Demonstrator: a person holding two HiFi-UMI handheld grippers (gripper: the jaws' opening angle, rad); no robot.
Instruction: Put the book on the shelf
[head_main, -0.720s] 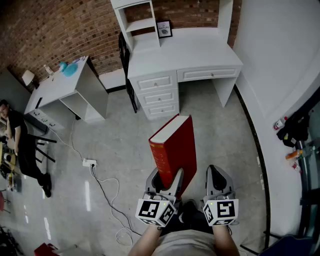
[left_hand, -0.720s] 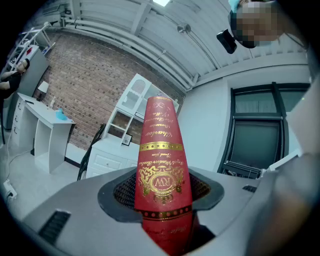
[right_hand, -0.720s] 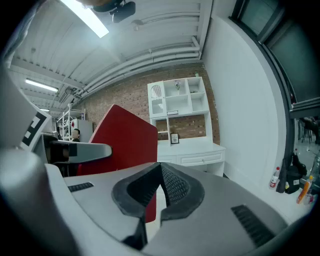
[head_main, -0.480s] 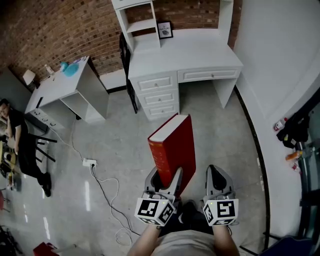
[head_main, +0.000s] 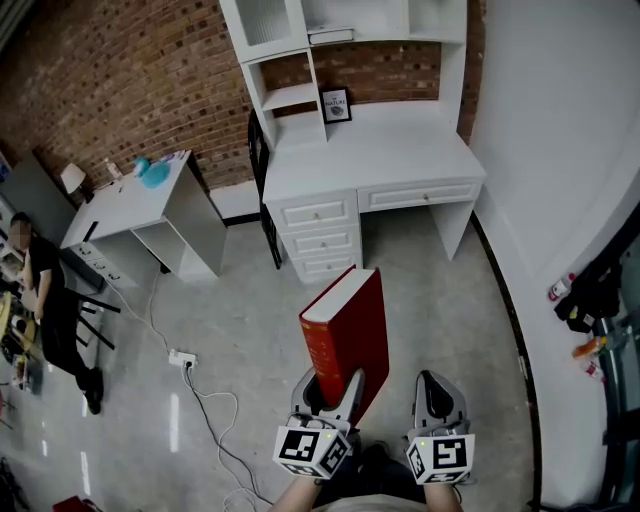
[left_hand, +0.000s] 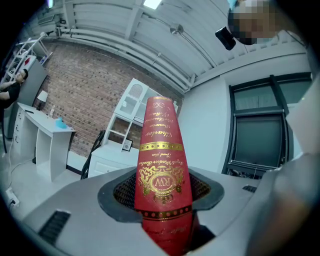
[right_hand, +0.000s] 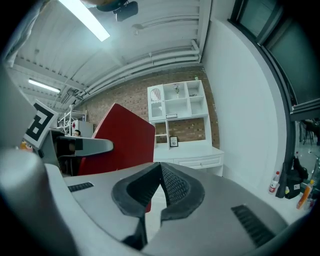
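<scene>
A thick red book (head_main: 347, 335) with gold lettering on its spine (left_hand: 159, 165) stands upright in my left gripper (head_main: 328, 385), whose jaws are shut on its lower end. My right gripper (head_main: 438, 388) hangs beside it on the right, jaws shut and empty (right_hand: 159, 190); the book's red cover (right_hand: 125, 140) shows to its left. The white desk (head_main: 370, 165) with its shelf unit (head_main: 330, 30) stands ahead against the brick wall. One flat item lies on an upper shelf (head_main: 330, 36), and a small framed picture (head_main: 336, 104) sits on the desk.
A dark chair (head_main: 262, 185) stands left of the desk drawers. A second white table (head_main: 135, 205) is farther left, and a power strip with cable (head_main: 182, 358) lies on the floor. A person (head_main: 45, 300) sits at the far left. A white wall (head_main: 560, 150) runs along the right.
The head view has tilted up, so the desk sits lower in the picture and the upper shelves now show. The book and both grippers keep the same pose.
</scene>
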